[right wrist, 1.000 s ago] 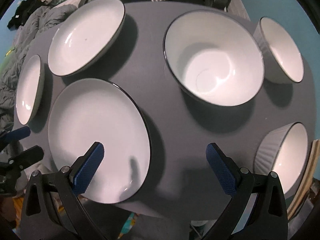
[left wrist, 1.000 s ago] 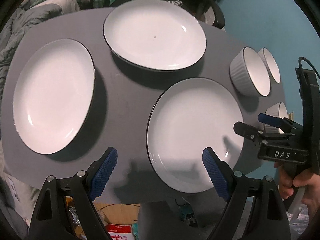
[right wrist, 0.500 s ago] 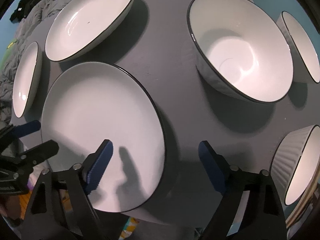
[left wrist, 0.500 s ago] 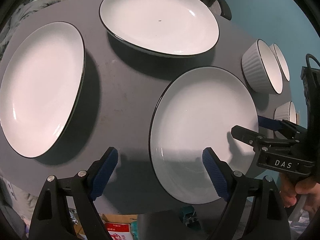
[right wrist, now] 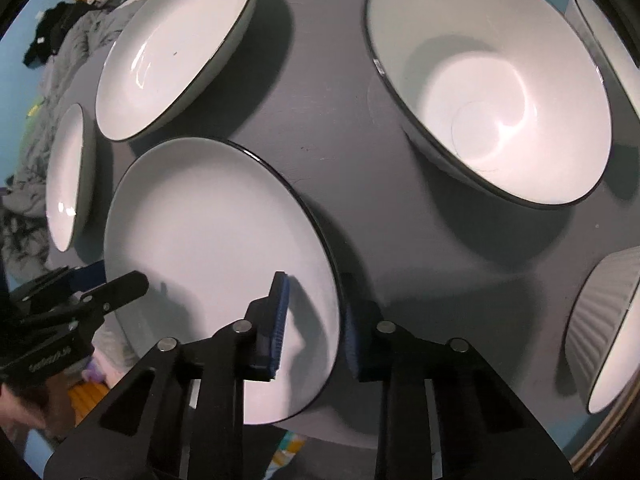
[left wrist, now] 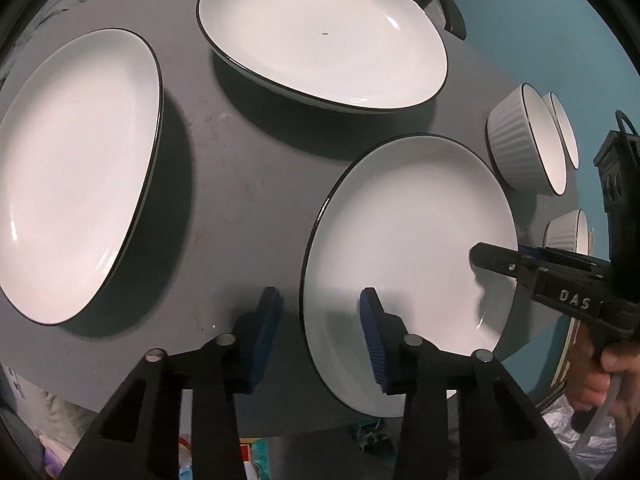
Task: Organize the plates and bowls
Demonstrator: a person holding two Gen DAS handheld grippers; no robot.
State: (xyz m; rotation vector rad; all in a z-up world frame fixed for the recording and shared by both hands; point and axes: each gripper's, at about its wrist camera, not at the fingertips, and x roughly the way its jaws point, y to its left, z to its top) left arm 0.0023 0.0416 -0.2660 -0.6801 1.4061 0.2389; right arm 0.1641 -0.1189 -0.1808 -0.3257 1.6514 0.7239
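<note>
Left gripper (left wrist: 316, 336): jaws closing astride near plate (left wrist: 408, 248) left rim. Right gripper (right wrist: 316, 320): jaws closing astride same plate's right rim.

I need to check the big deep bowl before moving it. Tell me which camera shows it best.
The right wrist view: the big deep bowl sits there whole, with its inside and dark rim plain. The left wrist view does not show it, only plates and small ribbed bowls.

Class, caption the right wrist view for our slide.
Right gripper closing over the near plate's rim, large bowl behind.
</note>
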